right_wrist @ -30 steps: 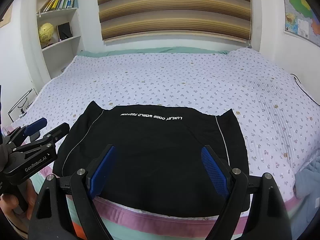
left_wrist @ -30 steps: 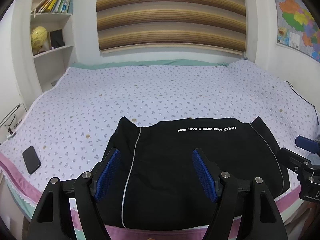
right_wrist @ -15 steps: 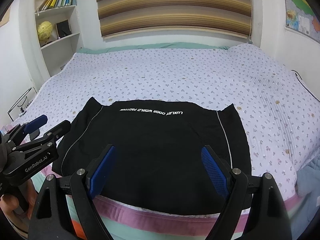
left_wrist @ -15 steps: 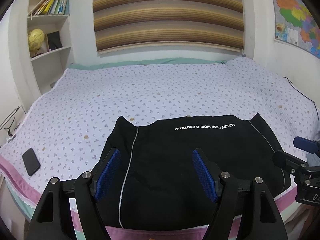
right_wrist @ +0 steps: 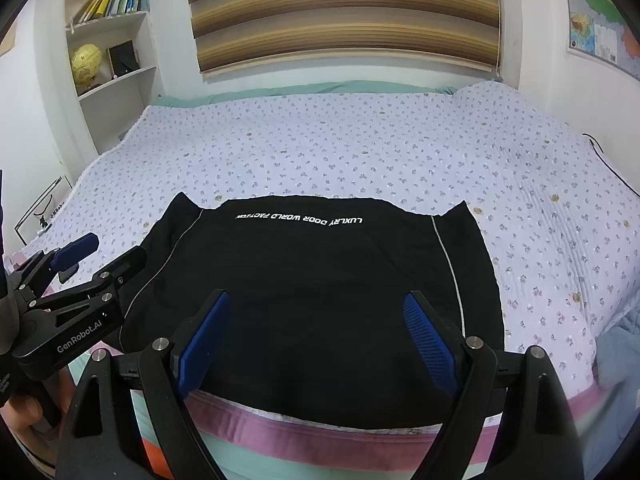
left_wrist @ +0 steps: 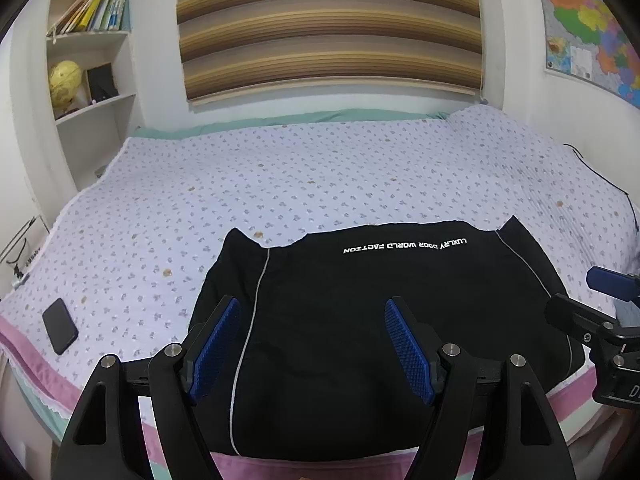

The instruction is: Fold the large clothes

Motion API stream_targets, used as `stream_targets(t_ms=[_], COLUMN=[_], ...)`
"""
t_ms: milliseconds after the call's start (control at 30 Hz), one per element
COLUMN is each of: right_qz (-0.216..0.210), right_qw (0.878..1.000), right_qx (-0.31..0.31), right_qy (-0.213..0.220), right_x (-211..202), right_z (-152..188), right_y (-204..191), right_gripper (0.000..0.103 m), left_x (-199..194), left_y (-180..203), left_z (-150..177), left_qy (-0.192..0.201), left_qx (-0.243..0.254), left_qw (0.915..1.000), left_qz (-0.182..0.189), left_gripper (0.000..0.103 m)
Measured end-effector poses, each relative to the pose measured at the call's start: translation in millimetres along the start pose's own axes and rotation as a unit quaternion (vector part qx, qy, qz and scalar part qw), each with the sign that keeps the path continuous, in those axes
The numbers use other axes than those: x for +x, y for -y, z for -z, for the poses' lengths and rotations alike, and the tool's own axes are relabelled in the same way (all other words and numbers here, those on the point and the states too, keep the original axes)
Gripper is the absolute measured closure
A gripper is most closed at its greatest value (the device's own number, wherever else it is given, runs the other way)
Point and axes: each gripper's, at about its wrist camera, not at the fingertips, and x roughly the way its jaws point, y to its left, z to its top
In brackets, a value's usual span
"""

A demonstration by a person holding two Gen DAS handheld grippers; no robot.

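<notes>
Lilac cotton, bed (left_wrist: 304, 184): a flower-print spread covers the whole mattress, with a pink band along the near edge and a green strip at the far end under the window.
Blind (left_wrist: 328, 28): brown and tan stripes, drawn down behind the bed.
Garment (left_wrist: 384, 320): black, folded into a broad flat block at the near edge of the bed, its front hem lying on the pink band; white lettering runs upside down along the far fold, and a thin pale piping line runs down each side.
Shelves (left_wrist: 88, 72): white, in the far left corner, with books on top and a yellow globe (left_wrist: 64, 80) below them.
Map (left_wrist: 588, 28): coloured, on the right wall.
Left tool (left_wrist: 312, 344): hangs over the near left part of the garment, blue pads spread wide apart, gripping nothing.
Right tool (right_wrist: 320, 336): hangs over the near middle of the garment, pads likewise wide apart and empty; from its camera the left tool shows at the left edge, also parted.
Phone (left_wrist: 60, 326): dark, flat on the spread near the left front corner, well apart from the garment.
</notes>
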Motion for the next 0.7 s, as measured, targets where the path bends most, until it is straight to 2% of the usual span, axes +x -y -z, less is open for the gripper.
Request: stream_targets(t_ms=[700], right_qz=[0.001], right_qw=[1.000], right_qx=[0.003], right_qy=[-0.012], right_x=[12], right_z=[3], right_y=[4], right_gripper=[0.014], left_x=[12], left_y=[-6], left_z=[3], left_qy=[-0.017], left_qx=[-0.011], left_qw=[0.9998], left_qz=[0.003], left_gripper=[0.027])
